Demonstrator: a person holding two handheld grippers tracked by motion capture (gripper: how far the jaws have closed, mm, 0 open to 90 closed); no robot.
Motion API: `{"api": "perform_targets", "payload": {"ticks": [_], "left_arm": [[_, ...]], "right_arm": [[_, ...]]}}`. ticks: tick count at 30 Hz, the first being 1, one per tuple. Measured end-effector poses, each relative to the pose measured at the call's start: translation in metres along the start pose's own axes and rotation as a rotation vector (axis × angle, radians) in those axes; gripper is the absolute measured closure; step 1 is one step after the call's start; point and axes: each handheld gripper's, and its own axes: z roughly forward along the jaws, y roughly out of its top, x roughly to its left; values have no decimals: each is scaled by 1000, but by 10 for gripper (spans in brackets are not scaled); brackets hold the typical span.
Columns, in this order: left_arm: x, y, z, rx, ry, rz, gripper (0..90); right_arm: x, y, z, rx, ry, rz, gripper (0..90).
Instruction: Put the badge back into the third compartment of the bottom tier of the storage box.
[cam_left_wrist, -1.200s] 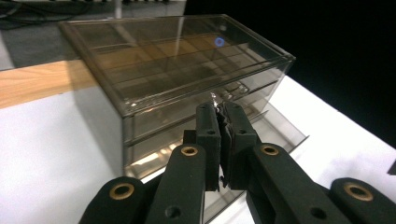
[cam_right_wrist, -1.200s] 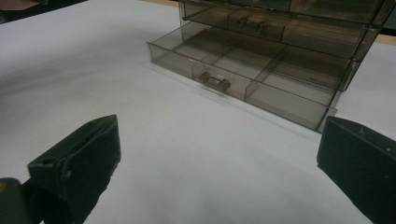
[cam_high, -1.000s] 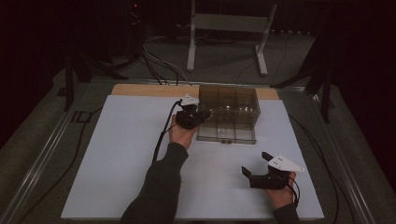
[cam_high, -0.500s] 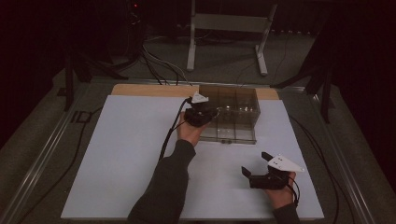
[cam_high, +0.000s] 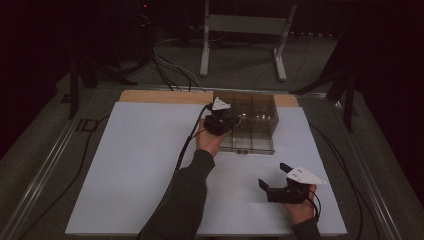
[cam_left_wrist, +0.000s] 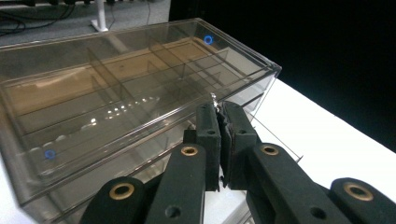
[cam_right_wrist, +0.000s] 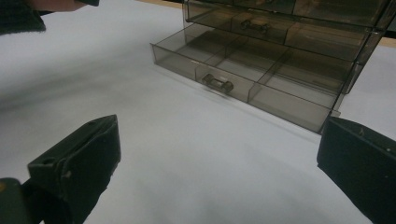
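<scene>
Dark room, white table sheet (cam_high: 135, 170) w/ wood strip along far edge; metal stand on floor beyond, top of frame.

- Item 1, nearest, lower right of high view: right gripper (cam_high: 272, 186), held by person's hand at bottom edge, grey three-cornered plate on top. Jaws spread wide, nothing between; in right gripper view (cam_right_wrist: 215, 154) they stand at far left and far right of frame over bare sheet. Sits well apart from the box.
- Item 2, lower centre to centre: dark sleeve (cam_high: 180, 200) and left hand, running up from bottom edge toward the box; cable trails down-left beside it.
- Item 3, centre: left gripper (cam_high: 227, 121), at left end of the box. Jaws clenched, pads pressed together w/ a small metal bit pinched at tips; what it is, can't tell (left gripper view (cam_left_wrist: 218, 109)).
- Item 4, upper centre: smoked clear drawer box (cam_high: 252, 120), divided compartments, far part of sheet. Bottom drawer (cam_right_wrist: 243, 65) pulled partway out toward viewer, small handle on front, compartments look bare.
</scene>
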Motion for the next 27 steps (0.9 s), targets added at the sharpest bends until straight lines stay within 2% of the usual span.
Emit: {"api": "perform_targets", "payload": {"ticks": [27], "left_arm": [[-21,2,20,3,-49,3,879]], "right_arm": [[1,0,1,7,7,-5,1]]}}
